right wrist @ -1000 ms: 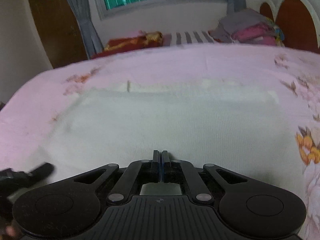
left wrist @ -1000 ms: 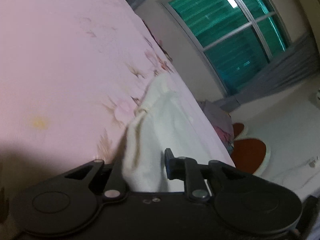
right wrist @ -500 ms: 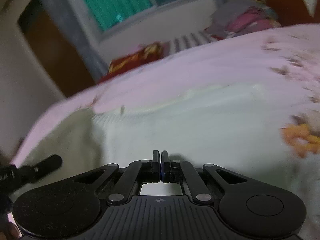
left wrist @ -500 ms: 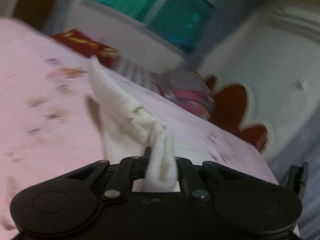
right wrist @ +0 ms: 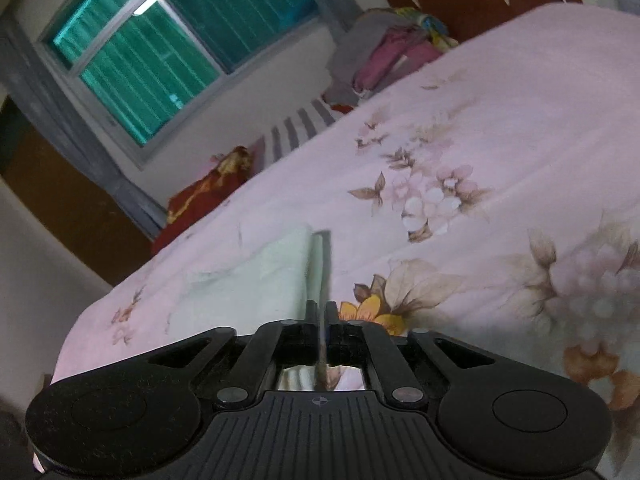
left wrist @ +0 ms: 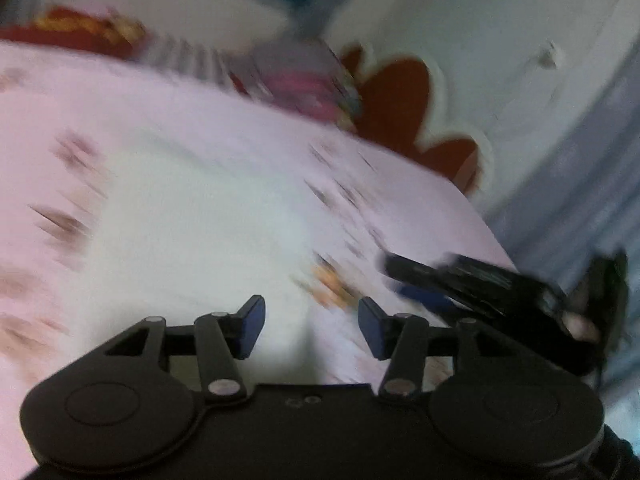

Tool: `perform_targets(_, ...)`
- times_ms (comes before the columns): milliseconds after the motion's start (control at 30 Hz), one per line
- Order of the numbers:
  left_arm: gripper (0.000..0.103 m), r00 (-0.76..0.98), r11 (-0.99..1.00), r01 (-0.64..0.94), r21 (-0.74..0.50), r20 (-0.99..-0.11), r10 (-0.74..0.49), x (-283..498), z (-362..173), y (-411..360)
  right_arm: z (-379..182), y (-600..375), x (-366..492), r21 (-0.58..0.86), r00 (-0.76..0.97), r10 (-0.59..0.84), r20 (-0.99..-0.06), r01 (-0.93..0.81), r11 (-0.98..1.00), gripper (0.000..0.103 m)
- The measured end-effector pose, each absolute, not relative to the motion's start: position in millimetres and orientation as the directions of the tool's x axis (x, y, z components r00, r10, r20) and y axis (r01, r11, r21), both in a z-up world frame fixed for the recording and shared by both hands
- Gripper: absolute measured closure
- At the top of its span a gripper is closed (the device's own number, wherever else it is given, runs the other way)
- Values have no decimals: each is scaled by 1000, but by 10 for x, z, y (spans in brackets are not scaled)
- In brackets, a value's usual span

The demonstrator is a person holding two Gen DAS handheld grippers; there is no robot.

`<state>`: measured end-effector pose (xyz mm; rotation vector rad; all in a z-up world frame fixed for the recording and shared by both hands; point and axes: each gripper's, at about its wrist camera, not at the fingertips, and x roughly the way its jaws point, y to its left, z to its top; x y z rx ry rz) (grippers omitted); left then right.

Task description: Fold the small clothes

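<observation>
The white knitted garment (left wrist: 192,220) lies flat on the pink floral bedsheet (left wrist: 48,120), its body to the left and ahead of the left tool (left wrist: 311,322). That tool's blue pads (left wrist: 251,320) stand apart and are spreading wider, with nothing between them; the cloth sits just under and beyond the left pad, so this tool is released. The left view is heavily blurred, so the garment's outline and long axis are hard to read there.

To the right, the right tool (right wrist: 319,310) has a thin edge of the same pale cloth (right wrist: 256,276) running up through its narrow gap. Its jaws are parting; I cannot tell whether the pads still press the edge. From this view the folded edge runs away from the tool toward the bed's far side.

At the far edge of the bed sit a red patterned cushion (right wrist: 208,184) and a heap of grey and pink clothes (right wrist: 384,48), well clear of the garment. Nothing blocks the next smoothing or fold.
</observation>
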<state>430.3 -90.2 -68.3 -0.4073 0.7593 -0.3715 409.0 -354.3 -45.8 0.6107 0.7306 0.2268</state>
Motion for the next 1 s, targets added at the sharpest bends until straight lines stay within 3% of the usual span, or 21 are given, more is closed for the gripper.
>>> perform_targets(33,54,706,873,145,-467,-569,-421,4304,-660,-735,-448,-3558,4077,601,730,410,-547,1,799,48)
perform_targets(67,54,726,880,110,-463,-567,-389,4305,-663,-591,-438,-3551,4059,603,738,414,-533,-12,798,37)
perform_targets(200,55,753,902,-5,-432,-595,-282,4472,-705,-155,-513,-3392,4139,620,703,484,-520,-80,781,37)
perform_targets(333,59,742,913,-24,-407,-619,-257,4623,-810,-120,-580,-3223,4295,610,674,508,-536,-107,786,51)
perform_targets(700,58,695,898,47,-437,-631,-344,5122,-1124,-66,-874,-3032,4954,578,661,478,-579,-81,812,52)
perform_targets(767,55,612,897,31,-441,-701,-366,5272,-1284,-128,-910,-3012,5015,574,651,496,-575,-111,811,98)
perform_targets(900,58,607,905,47,-424,-707,-363,5298,-1178,-140,-932,-3005,4952,491,659,428,-618,-101,865,98)
perform_targets(1000,59,688,922,132,-363,-637,-349,5287,-913,-149,-829,-2996,4931,466,665,408,-626,-101,879,98)
